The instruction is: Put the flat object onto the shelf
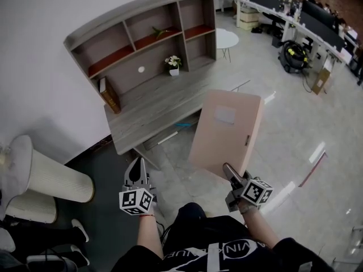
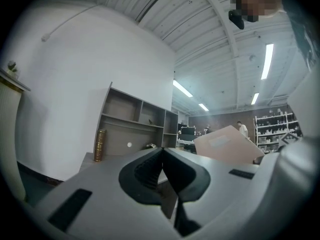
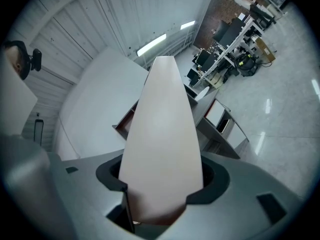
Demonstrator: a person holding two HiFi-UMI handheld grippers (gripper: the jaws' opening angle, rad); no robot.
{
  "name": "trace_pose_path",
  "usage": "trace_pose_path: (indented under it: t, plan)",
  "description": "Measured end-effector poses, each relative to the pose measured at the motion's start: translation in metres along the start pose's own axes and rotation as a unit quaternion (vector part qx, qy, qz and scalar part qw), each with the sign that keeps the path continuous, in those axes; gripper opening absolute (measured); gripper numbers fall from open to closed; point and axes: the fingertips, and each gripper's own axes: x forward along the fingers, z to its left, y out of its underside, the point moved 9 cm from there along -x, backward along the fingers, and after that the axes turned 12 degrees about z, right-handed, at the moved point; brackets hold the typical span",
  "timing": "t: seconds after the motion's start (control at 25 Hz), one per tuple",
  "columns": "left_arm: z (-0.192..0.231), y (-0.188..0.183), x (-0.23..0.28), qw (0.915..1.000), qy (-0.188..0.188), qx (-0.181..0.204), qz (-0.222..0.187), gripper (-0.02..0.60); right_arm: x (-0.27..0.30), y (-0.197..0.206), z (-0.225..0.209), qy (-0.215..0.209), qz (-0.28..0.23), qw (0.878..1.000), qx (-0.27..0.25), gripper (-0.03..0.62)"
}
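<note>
A flat pale pink folder (image 1: 226, 132) with a white label is held up in the air, tilted, by my right gripper (image 1: 231, 175), which is shut on its lower edge. In the right gripper view the folder (image 3: 162, 144) rises from between the jaws and hides most of what lies ahead. The grey wooden shelf unit (image 1: 148, 44) with a desk surface stands against the white wall ahead of me. My left gripper (image 1: 136, 171) hangs low at the left, jaws shut with nothing in them (image 2: 162, 171), pointing toward the shelf (image 2: 135, 129).
On the shelf stand a brown book (image 1: 109, 95) at the left and a small white flower pot (image 1: 173, 64). A white ribbed cylinder (image 1: 51, 174) stands at the left. A small white round table (image 1: 226, 38) and office desks (image 1: 283, 10) lie at the back right.
</note>
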Motion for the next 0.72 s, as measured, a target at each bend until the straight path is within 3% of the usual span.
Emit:
trace_pose_path:
  t: [0.44,0.72]
  plan:
    - [-0.012,0.008,0.024,0.9996,0.014,0.002,0.026,0.005,0.003,-0.004,-0.015,0.008,0.015,1.0,0.013,0.296]
    - [-0.004,0.013,0.071,0.9992,0.02,-0.01,0.034,0.005,0.03,-0.018,-0.035,0.016,0.021,0.999,0.033,0.296]
